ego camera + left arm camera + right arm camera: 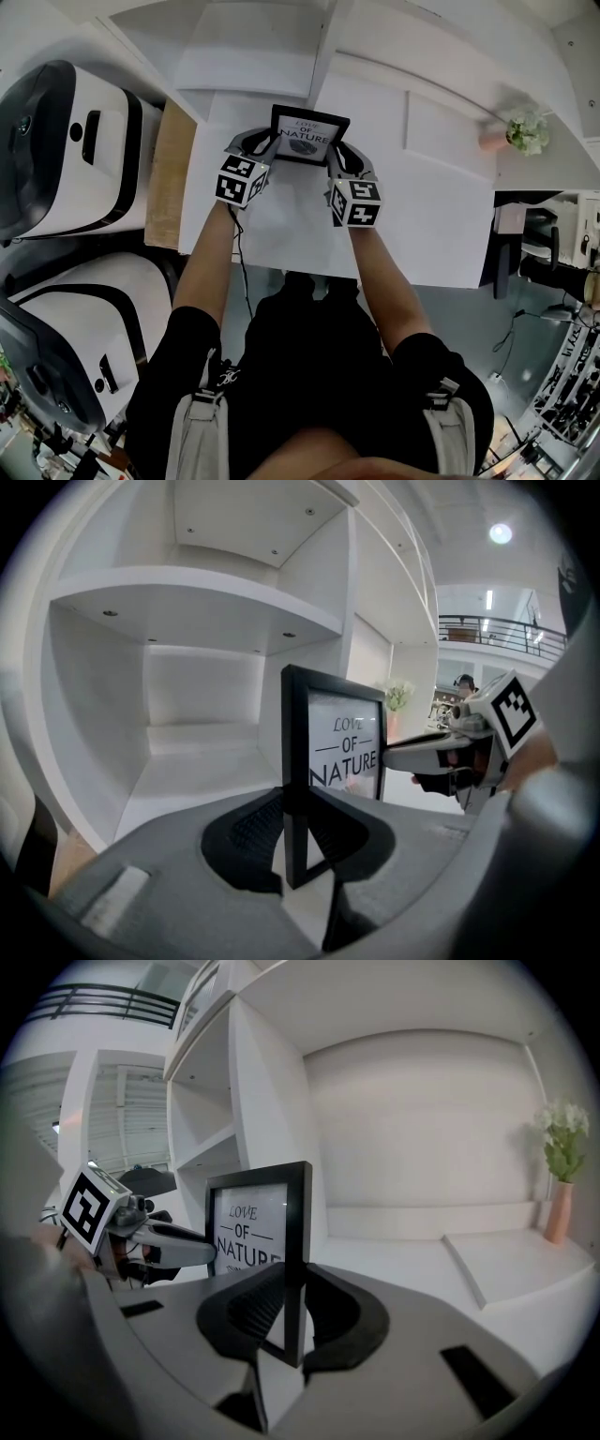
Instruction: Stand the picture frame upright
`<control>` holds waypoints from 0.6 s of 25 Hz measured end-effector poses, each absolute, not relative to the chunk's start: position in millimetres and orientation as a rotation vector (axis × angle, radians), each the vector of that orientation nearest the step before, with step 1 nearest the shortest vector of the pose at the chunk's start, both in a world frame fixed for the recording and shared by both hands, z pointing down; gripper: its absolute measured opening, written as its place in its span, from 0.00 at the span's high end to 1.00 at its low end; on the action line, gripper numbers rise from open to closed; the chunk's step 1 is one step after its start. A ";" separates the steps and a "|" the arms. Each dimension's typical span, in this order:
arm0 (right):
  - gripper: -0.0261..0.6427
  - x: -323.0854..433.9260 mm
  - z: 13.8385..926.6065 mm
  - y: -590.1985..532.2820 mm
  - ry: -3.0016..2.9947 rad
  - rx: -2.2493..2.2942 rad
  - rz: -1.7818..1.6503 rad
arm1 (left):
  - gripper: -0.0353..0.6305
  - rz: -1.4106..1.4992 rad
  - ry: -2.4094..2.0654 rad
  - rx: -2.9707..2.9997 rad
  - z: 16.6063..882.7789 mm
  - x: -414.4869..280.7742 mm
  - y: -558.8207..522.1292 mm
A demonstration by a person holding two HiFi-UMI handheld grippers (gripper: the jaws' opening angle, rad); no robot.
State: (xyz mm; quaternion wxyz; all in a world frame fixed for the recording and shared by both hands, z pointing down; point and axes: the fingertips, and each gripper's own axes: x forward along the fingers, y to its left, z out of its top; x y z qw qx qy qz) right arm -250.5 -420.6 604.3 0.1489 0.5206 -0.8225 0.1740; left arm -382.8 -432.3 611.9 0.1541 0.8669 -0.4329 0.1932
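Note:
The black picture frame (309, 136) with the print "LOVE OF NATURE" is upright at the back of the white shelf surface (422, 216), its face toward me. My left gripper (267, 145) is shut on its left edge and my right gripper (339, 155) on its right edge. In the left gripper view the frame (342, 747) rises edge-on between the dark pads (258, 832), with the right gripper (469, 742) beyond it. The right gripper view mirrors this: the frame (253, 1222) is clamped in the pads (248, 1307), the left gripper (141, 1232) behind. Whether the frame's bottom rests on the surface is hidden.
A pink vase with white flowers (520, 131) stands at the far right of the shelf, and also shows as the vase (561, 1180). White shelf compartments (197, 696) open behind the frame. Two white machines (66, 141) and a wooden board (169, 173) lie to the left.

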 end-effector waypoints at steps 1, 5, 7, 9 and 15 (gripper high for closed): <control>0.86 -250.9 604.2 -420.7 -2.364 1.491 0.490 | 0.81 0.555 -1.238 2.484 611.9 -383.1 -433.2; 0.86 -252.5 605.0 -421.2 -2.373 1.468 0.447 | 0.81 0.491 -1.222 2.480 613.9 -384.7 -434.1; 0.85 -252.4 605.4 -421.8 -2.385 1.469 0.453 | 0.81 0.468 -1.219 2.491 613.9 -384.9 -434.3; 0.85 -252.1 605.7 -421.6 -2.382 1.476 0.449 | 0.81 0.473 -1.220 2.499 614.1 -384.4 -434.3; 0.85 -252.1 606.1 -421.6 -2.367 1.496 0.433 | 0.81 0.485 -1.217 2.507 614.2 -383.9 -434.0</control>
